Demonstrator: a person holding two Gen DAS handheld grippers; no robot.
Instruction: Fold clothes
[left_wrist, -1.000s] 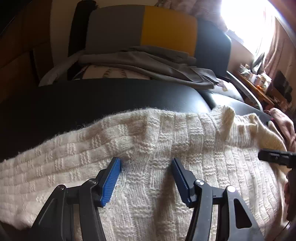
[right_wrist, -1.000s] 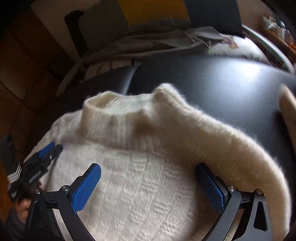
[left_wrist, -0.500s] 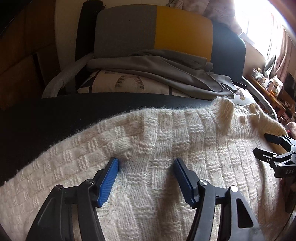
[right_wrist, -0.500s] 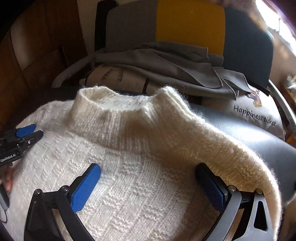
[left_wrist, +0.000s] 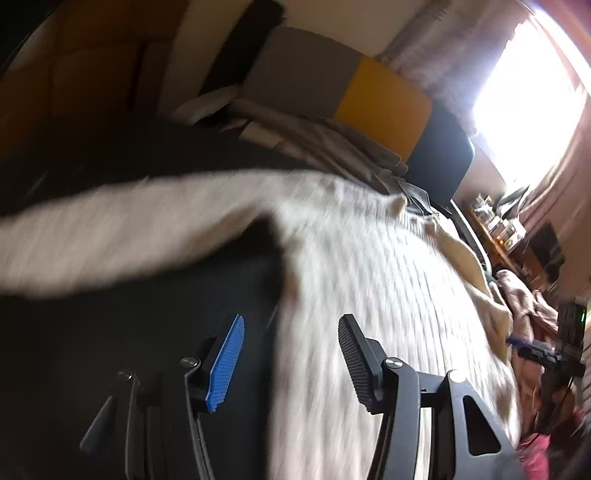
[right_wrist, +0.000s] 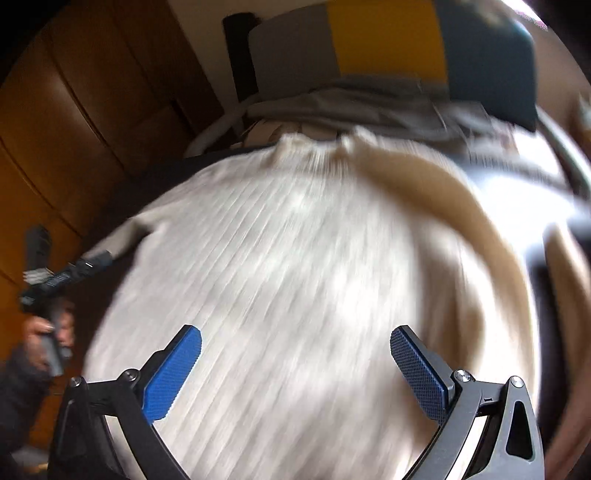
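A cream knitted sweater (left_wrist: 388, 295) lies spread on a black padded surface (left_wrist: 110, 332), one sleeve (left_wrist: 110, 229) stretched to the left. It also fills the right wrist view (right_wrist: 295, 277), collar (right_wrist: 314, 147) at the far end. Both views are motion-blurred. My left gripper (left_wrist: 290, 363) is open and empty, above the sweater's left side edge below the armpit. My right gripper (right_wrist: 297, 373) is open and empty, above the sweater's body. The right gripper shows at the right edge of the left wrist view (left_wrist: 535, 350), and the left gripper at the left of the right wrist view (right_wrist: 62, 277).
A chair with a grey, yellow and dark blue back (right_wrist: 369, 48) stands beyond the surface, with grey clothes (right_wrist: 351, 107) piled on it. Wooden panels (right_wrist: 74, 110) are at the left. A bright window (left_wrist: 528, 103) and a cluttered shelf (left_wrist: 498, 225) are at the right.
Both grippers have pulled back toward me and now sit lower over the sweater. The left one has also shifted left to the sweater's side edge. Both stay open.
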